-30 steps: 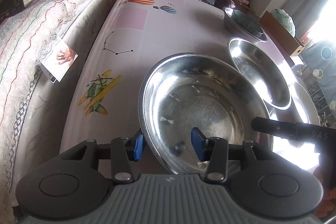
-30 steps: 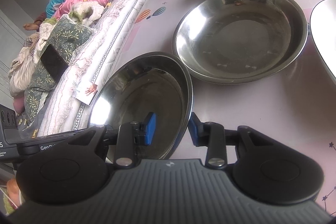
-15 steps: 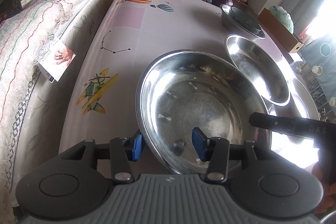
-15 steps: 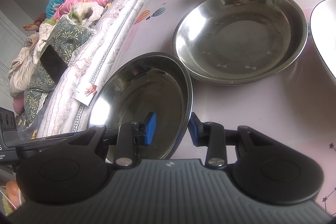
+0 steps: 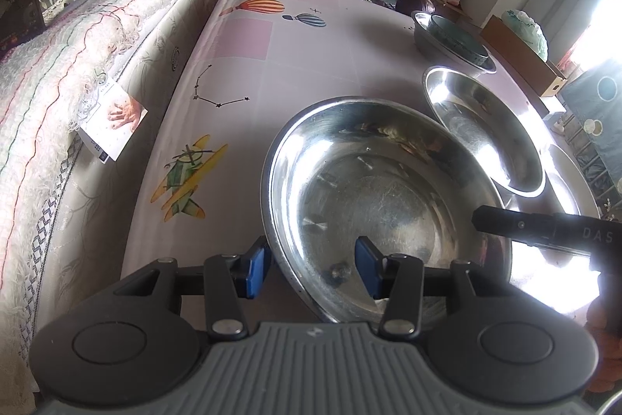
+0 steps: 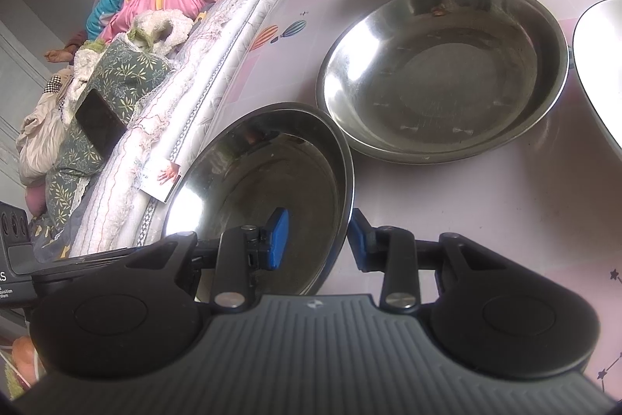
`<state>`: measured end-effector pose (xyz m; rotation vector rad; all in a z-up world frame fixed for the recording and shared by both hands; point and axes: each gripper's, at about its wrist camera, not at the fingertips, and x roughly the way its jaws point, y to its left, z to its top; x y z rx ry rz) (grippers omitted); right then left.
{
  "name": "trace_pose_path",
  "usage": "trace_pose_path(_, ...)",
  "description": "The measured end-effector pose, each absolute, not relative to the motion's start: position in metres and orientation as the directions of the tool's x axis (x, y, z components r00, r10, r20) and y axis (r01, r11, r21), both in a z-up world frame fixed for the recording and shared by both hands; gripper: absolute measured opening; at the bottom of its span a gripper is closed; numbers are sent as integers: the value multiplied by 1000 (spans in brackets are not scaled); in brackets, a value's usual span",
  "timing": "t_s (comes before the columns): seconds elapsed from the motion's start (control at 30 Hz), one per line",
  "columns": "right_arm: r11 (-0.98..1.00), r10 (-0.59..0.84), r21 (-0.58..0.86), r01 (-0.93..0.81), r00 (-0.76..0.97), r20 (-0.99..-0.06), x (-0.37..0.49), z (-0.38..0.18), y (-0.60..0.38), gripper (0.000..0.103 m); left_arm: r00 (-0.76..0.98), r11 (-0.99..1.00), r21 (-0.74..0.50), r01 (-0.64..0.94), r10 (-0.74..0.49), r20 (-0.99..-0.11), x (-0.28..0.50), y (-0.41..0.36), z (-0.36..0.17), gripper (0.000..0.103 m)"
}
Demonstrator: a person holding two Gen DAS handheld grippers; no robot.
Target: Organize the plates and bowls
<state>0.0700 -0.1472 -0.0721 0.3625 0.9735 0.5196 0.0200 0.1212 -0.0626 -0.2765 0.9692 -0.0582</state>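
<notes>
A steel dish [image 5: 388, 205] sits straddled at its near rim by the left claw [image 5: 311, 265], with a second dish [image 5: 486, 127] beyond it to the right. Farther back on the table [image 5: 303, 65], a small bowl [image 5: 458, 35] rests inside a larger bowl [image 5: 427, 43]. A bed [image 5: 77, 65] runs along the claw's left, a card [image 5: 114, 121] at its edge.

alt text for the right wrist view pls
The right tongs straddle the rim of a tilted steel dish, with a second steel dish flat on the pink table beyond, beside a cluttered bed.
</notes>
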Motion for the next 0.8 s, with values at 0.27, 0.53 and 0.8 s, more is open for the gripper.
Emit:
trace_pose_path(0.27, 828, 555, 505, -243, 476, -682, 73, -74, -151, 31, 586, 979, -187, -76, -108, -803, 27, 124, -64, 46)
trace_pose_path(0.53, 830, 556, 498, -252, 463, -690, 74, -83, -144, 19, 588, 993, -96, -65, -40, -808, 34, 114, -65, 33)
trace_pose_path(0.8, 836, 547, 482, -262, 465, -696, 77, -87, -140, 10, 578, 995, -66, -78, -9, -816, 38, 112, -66, 21)
